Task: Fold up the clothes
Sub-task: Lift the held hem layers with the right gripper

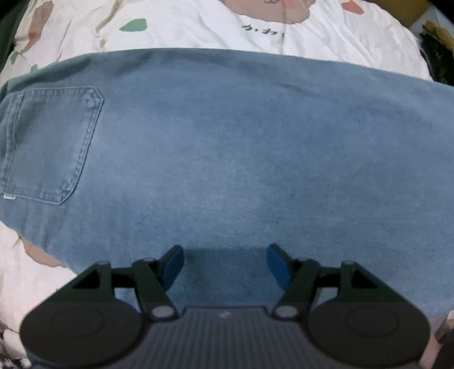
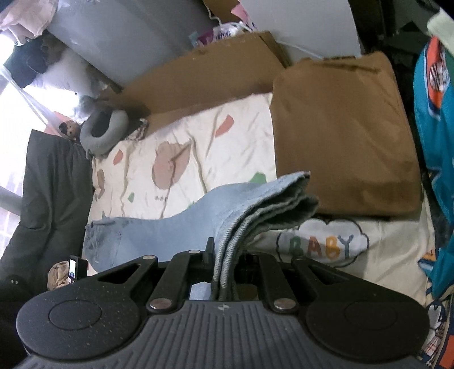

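The jeans (image 1: 227, 147), soft faded denim with a stitched pocket (image 1: 51, 144), lie on the patterned sheet (image 1: 181, 25). Above them the left gripper (image 1: 225, 265) hangs spread and empty. The right gripper (image 2: 224, 255) pinches their layered hem above the sheet.

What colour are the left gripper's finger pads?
Blue pads on black fingers, seen best in the left wrist view, against the light blue jeans.

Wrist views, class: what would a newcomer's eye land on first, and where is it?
In the left wrist view, the light blue jeans fill the middle, back pocket at far left, with the left tongs open just above the denim. In the right wrist view, the right tongs are shut on the jeans' hem ends, lifted over the patterned sheet, beside a brown cushion.
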`<state>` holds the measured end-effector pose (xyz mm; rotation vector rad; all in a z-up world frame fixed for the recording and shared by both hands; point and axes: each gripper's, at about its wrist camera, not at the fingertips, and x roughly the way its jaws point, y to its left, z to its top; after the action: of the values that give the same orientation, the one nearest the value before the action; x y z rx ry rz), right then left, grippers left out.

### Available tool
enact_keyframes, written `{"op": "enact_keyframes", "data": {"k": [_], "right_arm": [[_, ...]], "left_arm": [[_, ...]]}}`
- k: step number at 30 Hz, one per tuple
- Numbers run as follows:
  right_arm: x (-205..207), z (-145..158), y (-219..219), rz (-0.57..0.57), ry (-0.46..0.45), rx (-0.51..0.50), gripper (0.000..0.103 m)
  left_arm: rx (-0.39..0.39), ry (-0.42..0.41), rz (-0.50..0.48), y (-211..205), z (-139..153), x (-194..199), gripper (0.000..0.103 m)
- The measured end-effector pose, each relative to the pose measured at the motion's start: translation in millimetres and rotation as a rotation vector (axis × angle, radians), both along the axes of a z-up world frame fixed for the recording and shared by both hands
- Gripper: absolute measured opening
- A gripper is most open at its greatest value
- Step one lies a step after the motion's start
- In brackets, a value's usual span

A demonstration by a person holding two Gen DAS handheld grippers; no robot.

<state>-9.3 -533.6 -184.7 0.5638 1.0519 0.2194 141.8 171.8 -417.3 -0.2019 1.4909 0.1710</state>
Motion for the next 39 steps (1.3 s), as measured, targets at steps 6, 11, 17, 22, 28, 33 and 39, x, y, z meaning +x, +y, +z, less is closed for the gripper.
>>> {"op": "enact_keyframes", "data": {"k": [6,11,17,22,28,33,39], "right_arm": [[9,22,-10,-0.019,-0.047,-0.017,0.008],[21,44,-34,-0.062,-0.08,-0.051,0.008],[40,78,-50,-0.003,-0.051,-0.142,0.008],[54,115,-55,0.063,-0.017,-0.226,0.008],[65,143,-55,0.081,-0.007,-0.281,0.008],[72,145,-52,0.087,0.01,-0.288,0.008],[81,134,-50,0.083,0.055,-0.281,0.008]], "left_arm": [[-0.038,-0.05,0.007,-4,5,4,0.07],[-0.052,-0.059,-0.02,-11,3,14,0.07],[-0.081,-0.082,-0.071,-26,3,29,0.07],[-0.112,-0.115,-0.129,-42,6,43,0.07],[-0.151,-0.128,-0.19,-58,1,57,0.07],[-0.201,-0.15,-0.228,-73,-4,72,0.066],[-0.259,-0.189,-0.3,-91,-15,76,0.066]]}}
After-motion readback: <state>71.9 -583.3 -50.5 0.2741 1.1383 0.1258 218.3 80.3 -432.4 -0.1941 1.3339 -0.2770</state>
